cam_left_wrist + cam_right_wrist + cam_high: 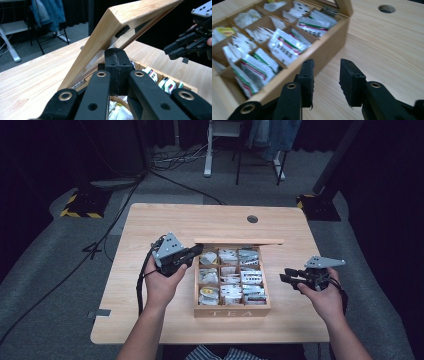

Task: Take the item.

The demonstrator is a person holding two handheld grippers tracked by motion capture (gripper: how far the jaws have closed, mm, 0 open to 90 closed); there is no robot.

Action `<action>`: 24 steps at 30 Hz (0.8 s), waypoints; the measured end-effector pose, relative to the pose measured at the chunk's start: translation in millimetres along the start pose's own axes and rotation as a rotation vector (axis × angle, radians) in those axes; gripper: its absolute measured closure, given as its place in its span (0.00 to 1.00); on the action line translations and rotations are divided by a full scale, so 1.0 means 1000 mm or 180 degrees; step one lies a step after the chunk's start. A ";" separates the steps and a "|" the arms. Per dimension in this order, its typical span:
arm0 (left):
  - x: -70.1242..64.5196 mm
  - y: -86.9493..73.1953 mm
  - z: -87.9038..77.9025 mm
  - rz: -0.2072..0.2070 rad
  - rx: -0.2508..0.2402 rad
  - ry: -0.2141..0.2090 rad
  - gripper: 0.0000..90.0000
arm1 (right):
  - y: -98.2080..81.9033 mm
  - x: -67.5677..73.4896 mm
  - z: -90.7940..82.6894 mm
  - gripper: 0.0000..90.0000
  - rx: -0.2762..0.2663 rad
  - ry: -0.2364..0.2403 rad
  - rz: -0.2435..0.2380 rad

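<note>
A wooden tea box (232, 310) marked TEA stands on the table, its lid (239, 241) raised at the back. Its compartments hold several tea bags (250, 276). My left gripper (197, 251) is shut with nothing between its jaws, its tips at the box's back left corner just under the tilted lid (120, 22). In the left gripper view the closed left gripper (118, 67) points at the lid's underside. My right gripper (285, 275) hovers to the right of the box, open and empty. In the right gripper view the right gripper (327, 67) sits beside the box wall (322, 52), with tea bags (284, 47) inside.
The light wooden table (150, 225) has a round cable hole (252, 219) at the back right. Behind it on the grey floor are cables, a white stand leg (207, 155) and a yellow-and-black striped base (82, 205). The other gripper (175, 50) appears at right in the left gripper view.
</note>
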State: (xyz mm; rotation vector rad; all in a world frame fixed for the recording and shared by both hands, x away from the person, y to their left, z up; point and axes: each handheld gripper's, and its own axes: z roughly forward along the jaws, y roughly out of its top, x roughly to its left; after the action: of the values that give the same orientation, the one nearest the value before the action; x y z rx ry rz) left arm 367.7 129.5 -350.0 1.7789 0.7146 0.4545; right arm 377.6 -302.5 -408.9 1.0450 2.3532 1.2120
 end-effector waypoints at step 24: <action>-0.001 0.000 0.009 0.0014 0.0021 -0.0181 0.99 | 0.034 0.088 0.036 0.80 0.0168 0.0865 -0.0452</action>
State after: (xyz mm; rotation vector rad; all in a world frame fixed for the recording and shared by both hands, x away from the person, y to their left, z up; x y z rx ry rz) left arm 373.0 122.5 -352.4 1.7928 0.6732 0.4033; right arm 352.4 -205.7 -398.3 0.7526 2.6251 1.3156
